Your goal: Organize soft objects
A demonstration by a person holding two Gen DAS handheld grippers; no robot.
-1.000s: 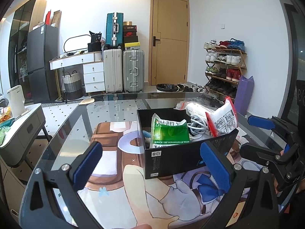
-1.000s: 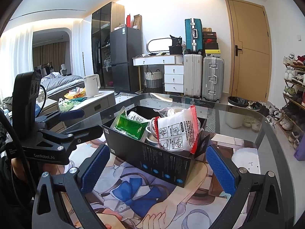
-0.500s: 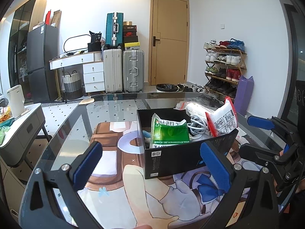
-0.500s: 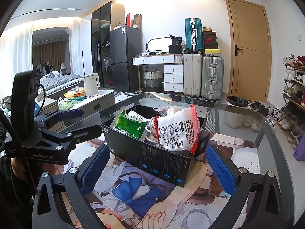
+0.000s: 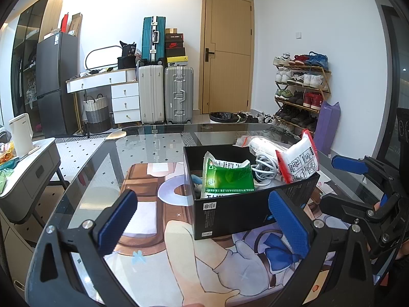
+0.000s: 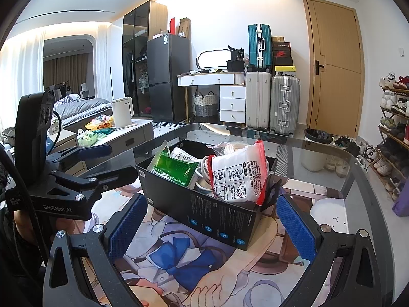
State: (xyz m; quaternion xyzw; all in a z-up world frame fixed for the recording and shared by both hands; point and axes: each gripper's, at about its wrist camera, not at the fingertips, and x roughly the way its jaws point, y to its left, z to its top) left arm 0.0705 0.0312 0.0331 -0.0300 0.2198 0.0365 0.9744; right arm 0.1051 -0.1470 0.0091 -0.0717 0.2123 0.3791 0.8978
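A black box stands on the illustrated mat covering the glass table. Inside it lean a green packet, a white packet with red edges and a coiled white cable. My left gripper is open, low over the mat in front of the box, nothing between its blue pads. My right gripper is open too, facing the box's long side, and shows at the right edge of the left wrist view. The left gripper appears at the left in the right wrist view.
The glass table curves away at its far edge. A grey side table with a white kettle stands to the left. Suitcases, a dresser, a door and a shoe rack line the far walls.
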